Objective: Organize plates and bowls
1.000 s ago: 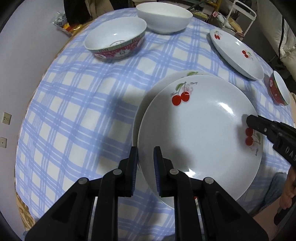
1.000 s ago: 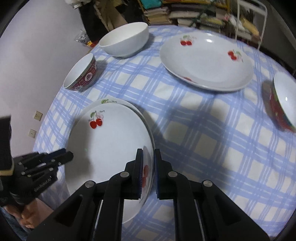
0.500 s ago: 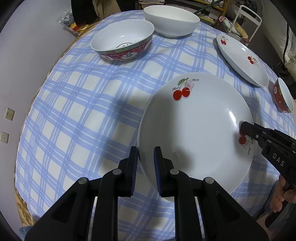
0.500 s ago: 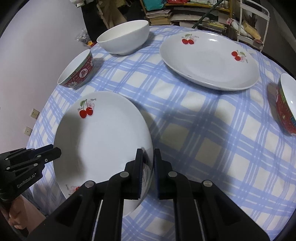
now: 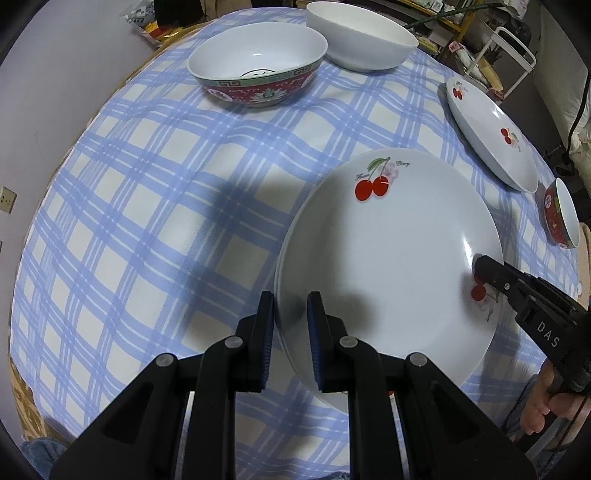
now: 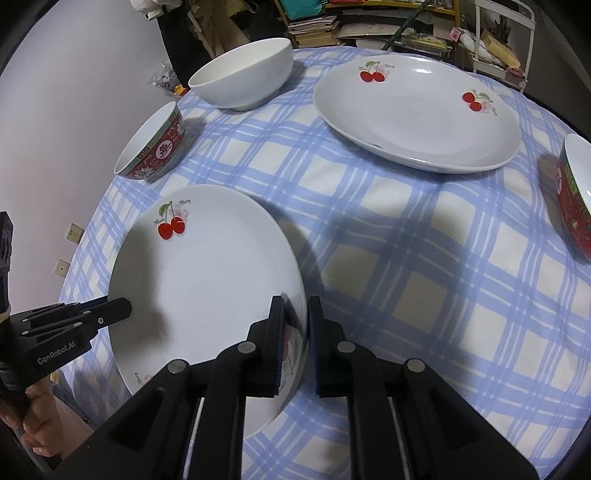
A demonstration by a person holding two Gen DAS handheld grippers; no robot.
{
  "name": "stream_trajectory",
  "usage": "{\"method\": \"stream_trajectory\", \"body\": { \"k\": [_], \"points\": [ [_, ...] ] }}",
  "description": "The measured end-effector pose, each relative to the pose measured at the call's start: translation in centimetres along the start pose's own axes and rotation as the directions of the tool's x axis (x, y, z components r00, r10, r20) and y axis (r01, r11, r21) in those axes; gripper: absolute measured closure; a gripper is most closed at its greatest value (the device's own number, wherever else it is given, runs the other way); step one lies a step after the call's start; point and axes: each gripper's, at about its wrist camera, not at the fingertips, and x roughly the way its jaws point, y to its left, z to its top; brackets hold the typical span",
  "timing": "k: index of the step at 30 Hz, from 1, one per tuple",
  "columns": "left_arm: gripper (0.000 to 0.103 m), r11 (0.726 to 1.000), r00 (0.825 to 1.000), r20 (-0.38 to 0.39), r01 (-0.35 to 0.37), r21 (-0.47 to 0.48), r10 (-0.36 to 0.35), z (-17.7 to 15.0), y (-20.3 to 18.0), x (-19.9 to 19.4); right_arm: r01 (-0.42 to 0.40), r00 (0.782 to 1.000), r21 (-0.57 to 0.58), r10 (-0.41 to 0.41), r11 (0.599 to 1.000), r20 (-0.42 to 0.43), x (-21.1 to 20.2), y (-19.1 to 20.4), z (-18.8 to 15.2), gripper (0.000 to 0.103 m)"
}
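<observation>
A white cherry plate (image 5: 391,251) lies stacked on a second cherry plate whose rim (image 5: 279,258) shows at its left. My left gripper (image 5: 290,317) is shut on the top plate's near-left rim. My right gripper (image 6: 295,321) is shut on the same plate (image 6: 207,273) at its right rim. A third cherry plate (image 6: 413,114) lies apart at the far right, also in the left wrist view (image 5: 491,133).
On the blue checked tablecloth (image 5: 155,206) stand a red patterned bowl (image 5: 258,66), a plain white bowl (image 5: 360,35) behind it, and another red bowl (image 6: 576,192) at the right edge. Shelves with books and clutter (image 6: 369,22) stand beyond the table.
The top plate came down and slid over the lower plate until it nested on it. Both grippers stayed shut on its rim and moved with it.
</observation>
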Motion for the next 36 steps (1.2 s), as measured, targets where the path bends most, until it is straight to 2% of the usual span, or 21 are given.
{"method": "stream_trajectory", "body": {
  "k": [10, 17, 21, 25, 29, 33, 34, 36],
  "points": [
    [0.085, 1.000, 1.000, 0.002, -0.006, -0.005, 0.006, 0.1, 0.1, -0.4, 0.010, 1.000, -0.020, -0.010, 1.000, 0.005, 0.3, 0.4, 0.5, 0.088],
    [0.083, 0.998, 0.993, 0.100, -0.067, -0.005, 0.067, -0.1, 0.1, -3.5, 0.031, 0.998, -0.028, -0.030, 0.999, 0.057, -1.0, 0.1, 1.4, 0.088],
    [0.082, 0.996, 0.985, 0.150, -0.093, 0.009, 0.090, 0.6, -0.9, -5.1, 0.083, 0.988, -0.046, -0.076, 0.996, 0.136, -3.4, 0.0, 2.4, 0.087],
    [0.072, 0.991, 0.972, 0.203, -0.128, 0.024, 0.121, 1.9, -2.0, -6.4, 0.126, 0.973, -0.034, -0.117, 0.991, 0.200, -5.4, -0.8, 3.9, 0.087],
    [0.064, 0.992, 0.968, 0.227, -0.119, 0.032, 0.109, 4.0, -3.8, -7.0, 0.157, 0.955, -0.002, -0.152, 0.988, 0.254, -7.6, -2.3, 5.7, 0.087],
    [0.049, 0.994, 0.962, 0.261, -0.097, 0.057, 0.079, 5.9, -5.9, -7.6, 0.153, 0.944, 0.034, -0.156, 0.988, 0.291, -9.7, -3.9, 7.8, 0.087],
    [0.042, 0.993, 0.961, 0.268, -0.093, 0.067, 0.072, 6.6, -6.5, -7.6, 0.151, 0.942, 0.043, -0.157, 0.988, 0.298, -10.2, -4.3, 8.4, 0.086],
    [0.032, 0.994, 0.959, 0.277, -0.078, 0.076, 0.054, 7.5, -7.5, -7.6, 0.153, 0.932, 0.055, -0.163, 0.987, 0.323, -11.3, -5.1, 9.7, 0.075]
  ]
}}
